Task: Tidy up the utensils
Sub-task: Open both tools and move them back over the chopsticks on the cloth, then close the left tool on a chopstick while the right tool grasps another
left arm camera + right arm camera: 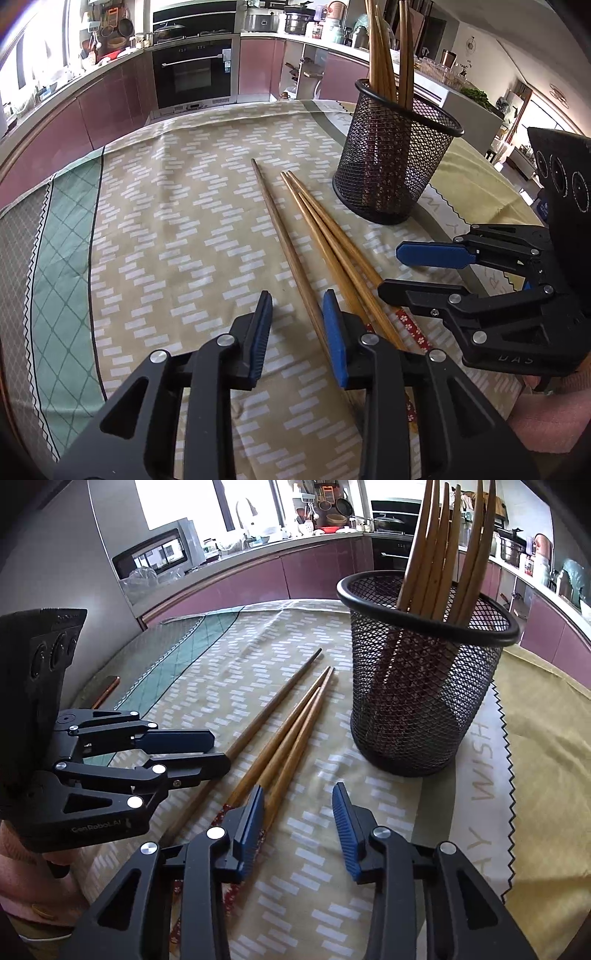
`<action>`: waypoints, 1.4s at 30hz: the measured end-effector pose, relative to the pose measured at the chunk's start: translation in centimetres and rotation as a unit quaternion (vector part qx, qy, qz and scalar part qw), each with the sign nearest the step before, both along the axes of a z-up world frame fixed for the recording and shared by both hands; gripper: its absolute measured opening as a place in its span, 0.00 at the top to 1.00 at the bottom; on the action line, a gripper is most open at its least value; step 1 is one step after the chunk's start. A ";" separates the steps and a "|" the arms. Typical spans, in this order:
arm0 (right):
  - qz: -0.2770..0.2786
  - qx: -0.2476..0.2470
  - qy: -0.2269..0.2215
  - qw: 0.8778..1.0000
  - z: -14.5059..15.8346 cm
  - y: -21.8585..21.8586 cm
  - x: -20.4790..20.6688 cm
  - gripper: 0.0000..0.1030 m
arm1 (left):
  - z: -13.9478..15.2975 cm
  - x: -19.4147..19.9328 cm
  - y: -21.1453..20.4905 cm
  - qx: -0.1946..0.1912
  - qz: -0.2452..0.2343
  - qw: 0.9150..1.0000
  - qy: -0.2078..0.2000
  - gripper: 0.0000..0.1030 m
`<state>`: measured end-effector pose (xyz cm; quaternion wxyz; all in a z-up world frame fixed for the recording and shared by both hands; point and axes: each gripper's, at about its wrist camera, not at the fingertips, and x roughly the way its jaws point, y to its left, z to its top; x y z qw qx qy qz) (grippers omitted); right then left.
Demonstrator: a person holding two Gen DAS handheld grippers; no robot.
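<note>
Both claws low over the table, pointing down and forward

Left claw [297, 325]: jaws part open, straddling the dark chopstick [284, 240]. Stick runs up between the pads toward 11 o'clock. Pads not pressing on it, gap visible on both sides

Right claw [297, 814]: jaws also part open, nothing between the pads, just cloth [332, 886]. Its left pad [251, 834] sits over the thick ends of the light chopsticks [291, 734]; contact I can't tell

On the table: three loose chopsticks in all, lying roughly parallel. The dark one is alone at the left, the light ones lie side by side just right of it, tips touching or nearly so. Tips point to 11 o'clock in left view, 1 o'clock in right view. Red patterned handle ends show near the claws

Mesh cup [397, 158]: black, upright, at 1 o'clock from left claw, 1 o'clock from right claw too, near the loose tips but apart from them. Several chopsticks [447, 550] stand in it, fanned out, leaning on the rim

The claws are side by side: in left view the right one is at 3 o'clock, in right view the left one is at 9 o'clock

Cloth is tan with white dashes, a green band at far left
</note>
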<state>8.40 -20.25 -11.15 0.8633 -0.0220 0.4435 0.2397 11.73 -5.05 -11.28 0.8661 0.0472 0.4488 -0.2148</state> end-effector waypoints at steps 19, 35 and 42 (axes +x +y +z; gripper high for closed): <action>-0.028 0.014 0.004 1.000 -0.3 -0.2 1.9 0.92 | -0.1 2.8 -0.8 0.000 0.021 1.000 0.000 0.89; 0.003 0.060 0.022 0.998 0.3 -1.8 -0.2 0.94 | -0.2 -1.0 0.7 -0.041 0.016 0.999 0.022 0.92; 0.010 0.036 0.027 0.999 0.1 -0.9 0.0 0.93 | -0.3 -1.2 0.1 -0.024 -0.005 1.000 0.016 0.82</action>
